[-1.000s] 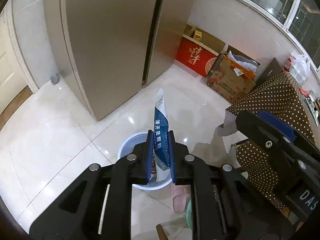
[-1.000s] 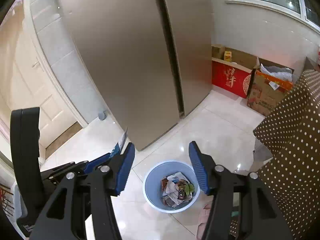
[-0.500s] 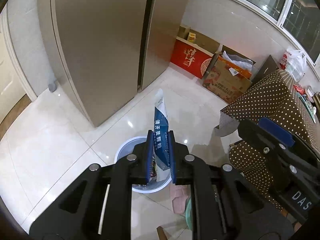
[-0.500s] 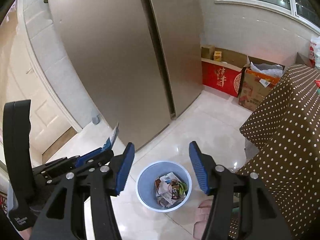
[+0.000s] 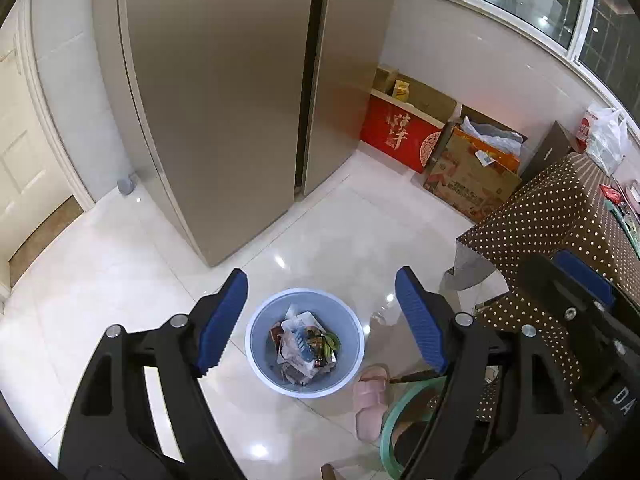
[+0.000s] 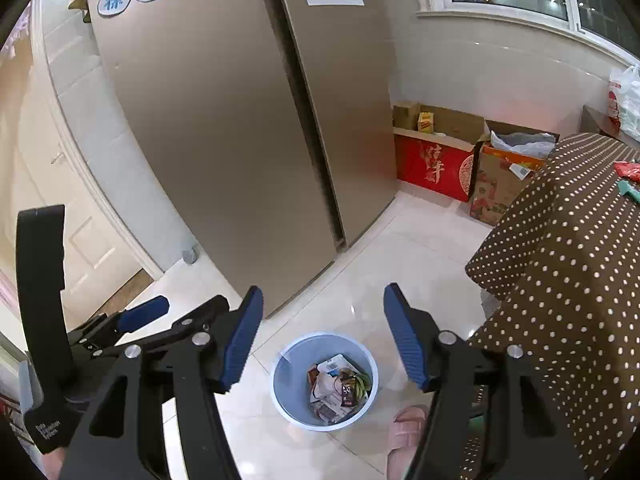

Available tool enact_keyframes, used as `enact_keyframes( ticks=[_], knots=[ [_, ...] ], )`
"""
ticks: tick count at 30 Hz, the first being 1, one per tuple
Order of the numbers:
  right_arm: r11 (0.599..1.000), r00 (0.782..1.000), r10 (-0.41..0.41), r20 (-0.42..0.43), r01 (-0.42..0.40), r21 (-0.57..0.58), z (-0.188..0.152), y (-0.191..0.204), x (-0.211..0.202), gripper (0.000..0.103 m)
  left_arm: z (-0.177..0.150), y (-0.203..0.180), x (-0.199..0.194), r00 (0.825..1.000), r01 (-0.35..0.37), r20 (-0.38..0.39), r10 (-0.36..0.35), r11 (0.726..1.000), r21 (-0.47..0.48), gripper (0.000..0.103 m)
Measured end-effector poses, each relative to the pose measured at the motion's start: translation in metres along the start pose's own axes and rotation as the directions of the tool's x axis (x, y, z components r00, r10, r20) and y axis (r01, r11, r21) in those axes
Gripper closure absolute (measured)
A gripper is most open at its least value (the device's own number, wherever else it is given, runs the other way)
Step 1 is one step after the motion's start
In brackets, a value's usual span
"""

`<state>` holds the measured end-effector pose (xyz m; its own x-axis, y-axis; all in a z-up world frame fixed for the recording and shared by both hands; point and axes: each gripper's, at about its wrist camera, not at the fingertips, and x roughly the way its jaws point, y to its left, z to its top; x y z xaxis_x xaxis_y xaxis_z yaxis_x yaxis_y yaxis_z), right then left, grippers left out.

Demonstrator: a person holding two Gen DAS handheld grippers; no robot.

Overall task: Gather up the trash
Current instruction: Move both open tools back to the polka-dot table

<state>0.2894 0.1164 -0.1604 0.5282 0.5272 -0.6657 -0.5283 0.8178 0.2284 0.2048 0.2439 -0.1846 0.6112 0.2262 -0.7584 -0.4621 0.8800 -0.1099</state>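
**Now both grippers hang empty over the bin**

Right below your left gripper (image 5: 320, 316), jaws spread wide and holding nothing, sits the blue trash bin (image 5: 256, 344), framed between the fingers with wrappers heaped inside. Your right gripper (image 6: 322, 336), also spread and empty, has the bin below too, but the table (image 6: 560, 264) sits just off its right finger.

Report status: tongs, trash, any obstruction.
Left tongs open, empty. Right tongs open, empty. Trash sits inside blue bin on the floor. Pink slipper beside bin, nothing blocking.
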Motion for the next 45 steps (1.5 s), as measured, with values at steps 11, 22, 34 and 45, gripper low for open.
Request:
enact_keyframes(
  ticks=[11,22,34,45],
  knots=[
    [1.000,0.999,-0.012,0.043,0.011,0.025,0.002,-0.021,-0.030,0.041,0.005,-0.028,-0.037,0.997,0.035,0.061,-0.039,0.998,0.055,0.028],
    [0.994,0.987,-0.100,0.125,0.094,0.054,0.017,-0.077,-0.103,0.041,0.017,-0.112,-0.073,0.983,0.141,0.093,-0.156,0.979,0.148,0.028],
    [0.949,0.935,-0.313,0.165,0.300,0.099,0.016,-0.193,-0.182,0.041,0.008,-0.268,-0.087,0.964,0.241,0.027,-0.263,0.915,0.323,0.027],
    [0.871,0.878,-0.474,0.069,0.456,0.184,-0.001,-0.308,-0.204,0.040,-0.003,-0.392,-0.051,0.958,0.286,-0.115,-0.262,0.881,0.378,0.027]
  ],
)
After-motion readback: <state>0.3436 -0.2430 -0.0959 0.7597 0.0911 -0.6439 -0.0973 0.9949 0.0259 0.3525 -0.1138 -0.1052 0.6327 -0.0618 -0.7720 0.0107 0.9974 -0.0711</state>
